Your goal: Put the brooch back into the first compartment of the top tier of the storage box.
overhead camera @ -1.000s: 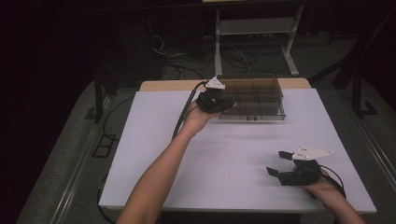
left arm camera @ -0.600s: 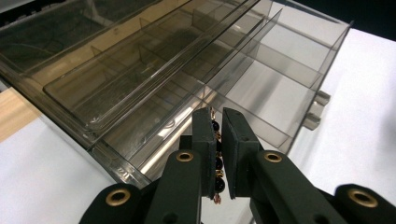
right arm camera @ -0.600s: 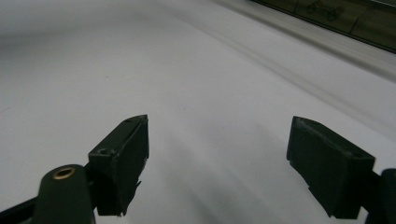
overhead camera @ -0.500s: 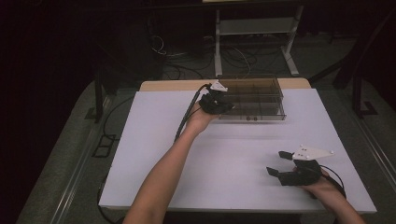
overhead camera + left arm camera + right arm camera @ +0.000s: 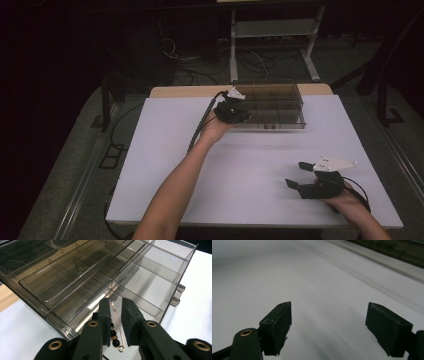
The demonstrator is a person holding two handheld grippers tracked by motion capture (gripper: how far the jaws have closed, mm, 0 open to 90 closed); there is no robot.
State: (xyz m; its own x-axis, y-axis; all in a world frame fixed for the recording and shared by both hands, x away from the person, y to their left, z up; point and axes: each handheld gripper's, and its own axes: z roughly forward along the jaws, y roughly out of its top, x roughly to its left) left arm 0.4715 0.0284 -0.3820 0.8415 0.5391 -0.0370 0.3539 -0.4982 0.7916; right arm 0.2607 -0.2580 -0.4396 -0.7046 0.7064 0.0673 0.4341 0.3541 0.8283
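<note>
A gold pin (image 5: 116, 325) strung with three dark beads (image 5: 113, 336) lies between the jaws of the left hand-held gripper (image 5: 115, 315), over the near corner compartment of the box (image 5: 140, 287). The jaws have just been opening; a narrow gap shows on each side of the pin's bar, so the pads seem no longer to press it, though the beads sit close against the left pad and contact there is hard to judge. No writing or label can be read on anything. There is one pin, one smoky clear box with several compartments, and two hand-held grippers. The box (image 5: 272, 105) stands at the far edge of the white bench (image 5: 150, 165). The right hand-held gripper (image 5: 298, 173) rests near the bench's near right corner, jaws spread wide, nothing between them.
</note>
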